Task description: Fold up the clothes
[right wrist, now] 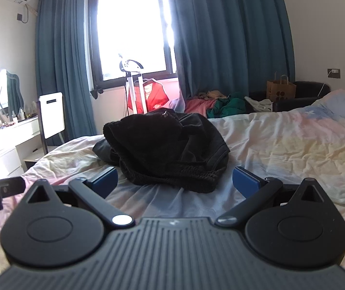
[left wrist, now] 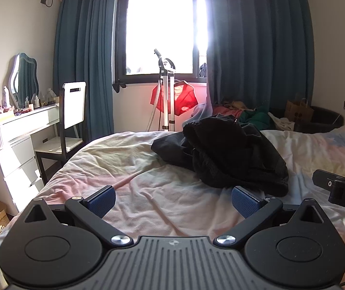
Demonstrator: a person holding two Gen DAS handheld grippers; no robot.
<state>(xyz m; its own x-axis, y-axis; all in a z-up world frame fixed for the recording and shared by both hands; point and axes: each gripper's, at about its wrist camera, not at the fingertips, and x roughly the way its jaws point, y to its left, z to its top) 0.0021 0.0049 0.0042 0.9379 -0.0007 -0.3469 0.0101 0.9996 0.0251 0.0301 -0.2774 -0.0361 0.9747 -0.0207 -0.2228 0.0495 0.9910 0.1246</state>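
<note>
A crumpled heap of black clothes [left wrist: 228,152] lies on the pale pastel bed sheet [left wrist: 133,164]; it also shows in the right wrist view [right wrist: 165,147]. My left gripper [left wrist: 173,201] is open and empty, low over the sheet, just in front and left of the heap. My right gripper [right wrist: 174,183] is open and empty, right in front of the heap's near edge. The right gripper's body shows at the right edge of the left wrist view [left wrist: 341,188]. The left gripper's body shows at the left edge of the right wrist view [right wrist: 0,188].
A white dresser [left wrist: 10,142] with a mirror and bottles, and a chair [left wrist: 68,120], stand left of the bed. A garment steamer with a red garment [left wrist: 170,96] stands under the window. More clothes [right wrist: 223,104] and a paper bag [right wrist: 280,89] lie beyond the bed.
</note>
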